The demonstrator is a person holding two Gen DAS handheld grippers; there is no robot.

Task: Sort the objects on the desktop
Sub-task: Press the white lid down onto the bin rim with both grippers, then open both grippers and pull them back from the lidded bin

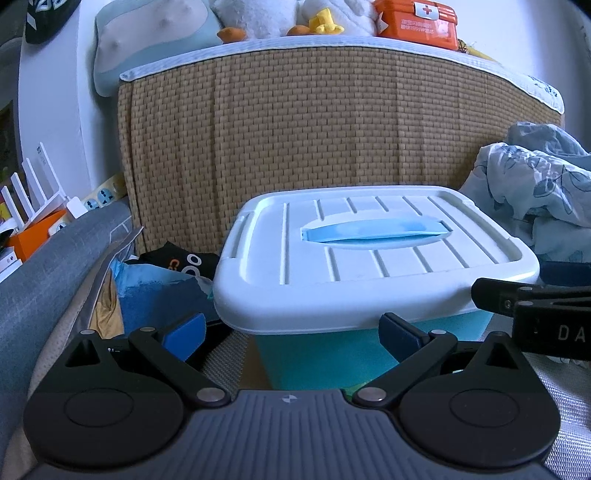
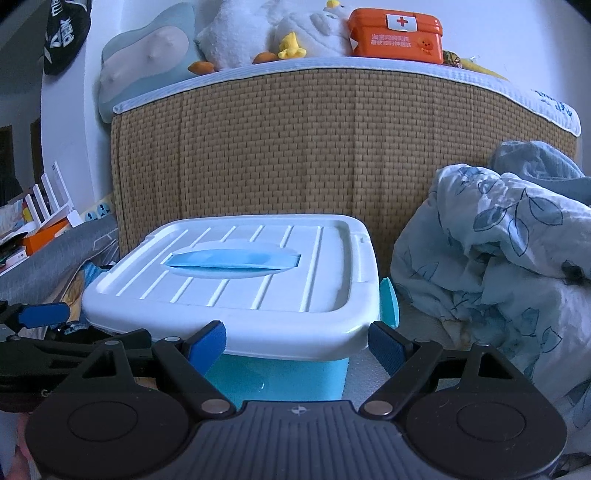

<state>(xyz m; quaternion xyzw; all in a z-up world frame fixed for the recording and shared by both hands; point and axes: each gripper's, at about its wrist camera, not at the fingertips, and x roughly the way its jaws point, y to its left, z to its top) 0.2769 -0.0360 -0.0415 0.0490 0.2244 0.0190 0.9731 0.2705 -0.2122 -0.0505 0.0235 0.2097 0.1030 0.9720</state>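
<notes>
**Lidded storage box between two open grippers, bedding crowding both sides**

The storage box [image 1: 373, 291], turquoise with a white ribbed lid [image 1: 369, 236] and a pale blue handle [image 1: 373, 230] folded flat, sits directly ahead of both grippers, in front of a tall woven rattan-pattern panel [image 1: 295, 122]. The left gripper [image 1: 291, 334] is released, its blue pads spread wide at the box's near corner, gripping nothing. The right gripper [image 2: 297, 347] is likewise spread open under the lid's front rim, not clenched on it.

To the right, a crumpled leaf-print quilt [image 2: 498, 258] heaps up near the box's turquoise side latch [image 2: 389, 301]. To the left lie a blue packet [image 1: 155, 299] and a black item with white lettering [image 1: 184, 260], partly hidden behind the box. A grey padded edge [image 1: 48, 266] runs along the left. Above the panel sit plush toys [image 2: 266, 29] and an orange first-aid tin [image 2: 397, 35].

The box's base is hidden behind the gripper bodies; its contents cannot be seen.
</notes>
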